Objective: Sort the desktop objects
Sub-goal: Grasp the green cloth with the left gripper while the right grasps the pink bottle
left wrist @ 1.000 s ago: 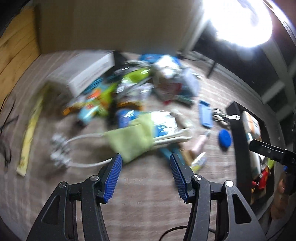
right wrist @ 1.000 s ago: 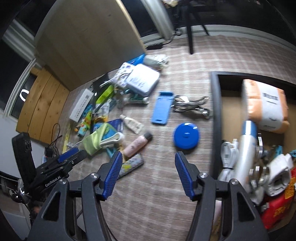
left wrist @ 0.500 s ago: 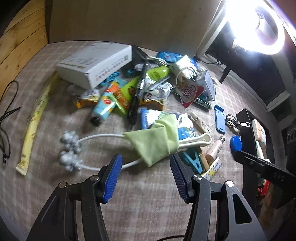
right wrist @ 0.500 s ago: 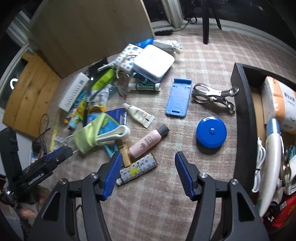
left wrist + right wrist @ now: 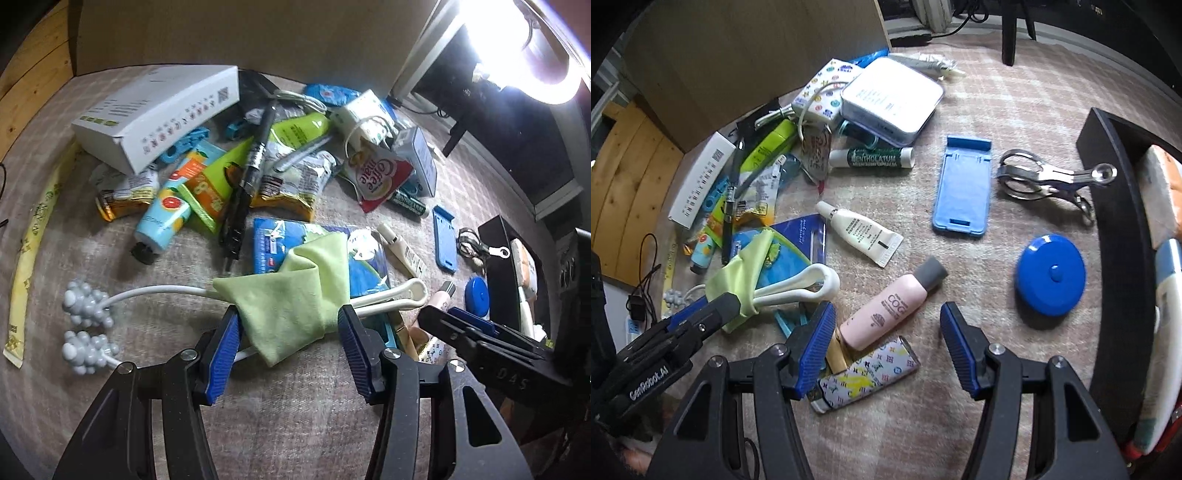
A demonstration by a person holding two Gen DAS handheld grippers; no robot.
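A light green cloth (image 5: 291, 302) is draped over a white two-armed massager (image 5: 155, 291) with knobbly grey heads. My left gripper (image 5: 288, 350) is low over it, jaws closing, with the cloth's near end between the blue pads but not visibly pressed. In the right wrist view, my right gripper (image 5: 886, 347) stands open just above a pink bottle (image 5: 886, 310) with a grey cap. The bottle's base lies between the fingertips, and a patterned tube (image 5: 864, 376) lies under the left finger. The cloth (image 5: 738, 273) shows at the left there.
A black box (image 5: 1115, 221) with packets stands at the right. Near it lie a blue round tape measure (image 5: 1051, 280), a metal clip (image 5: 1045, 181) and a blue phone stand (image 5: 964, 184). A white carton (image 5: 155, 110), tubes and sachets crowd the back by a board.
Both grippers have come down closer to the table. The green cloth now lies between the left pads, and the pink bottle has come up between the right fingertips.
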